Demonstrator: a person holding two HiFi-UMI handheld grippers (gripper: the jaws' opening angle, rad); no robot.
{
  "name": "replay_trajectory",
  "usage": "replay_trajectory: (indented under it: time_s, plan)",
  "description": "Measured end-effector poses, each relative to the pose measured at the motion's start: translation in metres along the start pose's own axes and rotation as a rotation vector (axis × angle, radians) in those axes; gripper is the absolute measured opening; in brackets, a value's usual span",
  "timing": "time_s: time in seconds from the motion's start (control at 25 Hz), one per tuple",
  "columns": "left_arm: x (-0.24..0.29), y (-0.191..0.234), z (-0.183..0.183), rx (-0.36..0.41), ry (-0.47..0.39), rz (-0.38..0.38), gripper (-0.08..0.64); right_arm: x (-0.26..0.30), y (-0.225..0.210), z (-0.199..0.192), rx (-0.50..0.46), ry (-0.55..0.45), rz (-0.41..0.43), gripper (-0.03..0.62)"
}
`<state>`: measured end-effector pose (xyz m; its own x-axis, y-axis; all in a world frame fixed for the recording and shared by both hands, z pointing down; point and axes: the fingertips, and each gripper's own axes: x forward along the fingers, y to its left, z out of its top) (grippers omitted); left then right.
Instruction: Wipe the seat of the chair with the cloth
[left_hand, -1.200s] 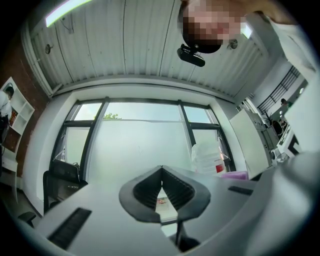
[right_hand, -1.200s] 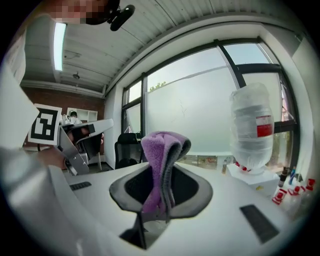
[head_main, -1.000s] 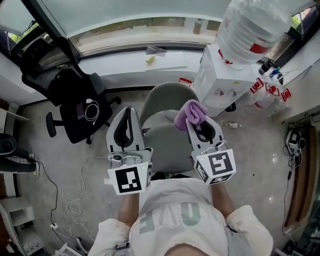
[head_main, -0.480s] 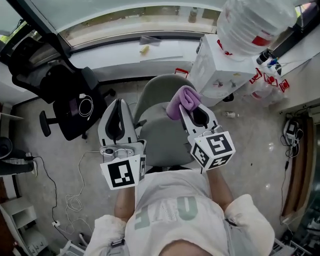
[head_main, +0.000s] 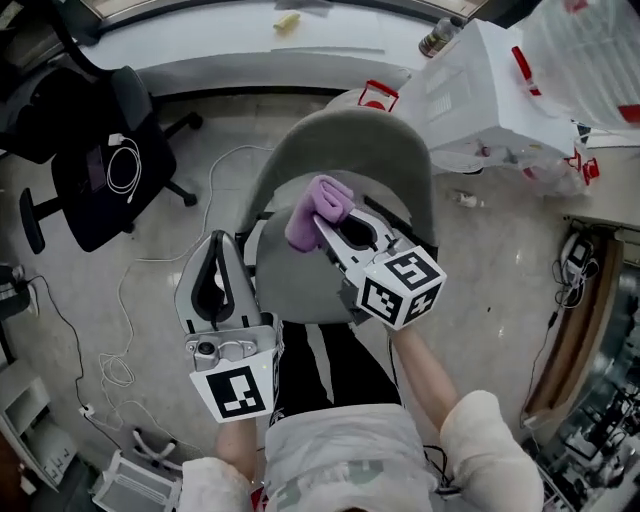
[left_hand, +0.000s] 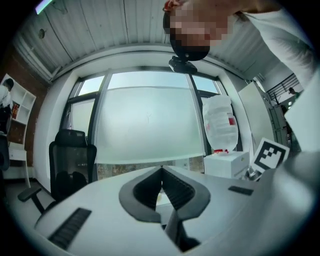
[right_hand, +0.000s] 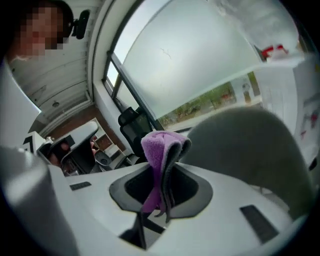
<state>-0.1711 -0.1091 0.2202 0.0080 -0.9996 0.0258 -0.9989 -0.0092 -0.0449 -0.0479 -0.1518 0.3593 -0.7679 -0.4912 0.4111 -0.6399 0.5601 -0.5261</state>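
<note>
Fluffy purple cloth (head_main: 318, 210); chair (head_main: 350, 150) matt grey (fabric-like).

Head view steeply down over grey chair (head_main: 345, 145); both gripper views toward window (left_hand: 150, 125), black chair (left_hand: 70, 165) common.

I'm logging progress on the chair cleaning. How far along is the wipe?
Done: the purple cloth is picked up, pinched in the shut right gripper. In hand: the cloth is poised over the grey seat near the backrest; contact cannot be told. Remaining: the wiping itself, with no cleaned area visible. The left gripper is shut and empty beside the seat.
</note>
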Motion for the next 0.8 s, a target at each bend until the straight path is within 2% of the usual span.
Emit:
replay_trajectory:
  time_s: [0.2, 0.28, 0.4, 0.6, 0.8]
  plan:
    - [-0.011, -0.001, -0.115, -0.051, 0.099, 0.012, 0.012, 0.077, -0.059, -0.110, 0.135, 0.198, 0.012, 0.087]
    - [-0.020, 0.001, -0.153, -0.072, 0.141, 0.026, 0.012, 0.100, -0.072, -0.154, 0.188, 0.286, 0.010, 0.087]
    - [-0.026, 0.009, -0.198, -0.099, 0.165, 0.047, 0.012, 0.138, -0.085, -0.201, 0.221, 0.366, 0.017, 0.087]
    - [-0.042, 0.013, -0.245, -0.142, 0.223, 0.081, 0.012, 0.174, -0.087, -0.263, 0.271, 0.489, 0.040, 0.087]
    - [-0.050, 0.017, -0.256, -0.146, 0.261, 0.075, 0.012, 0.193, -0.080, -0.303, 0.327, 0.583, 0.048, 0.087]
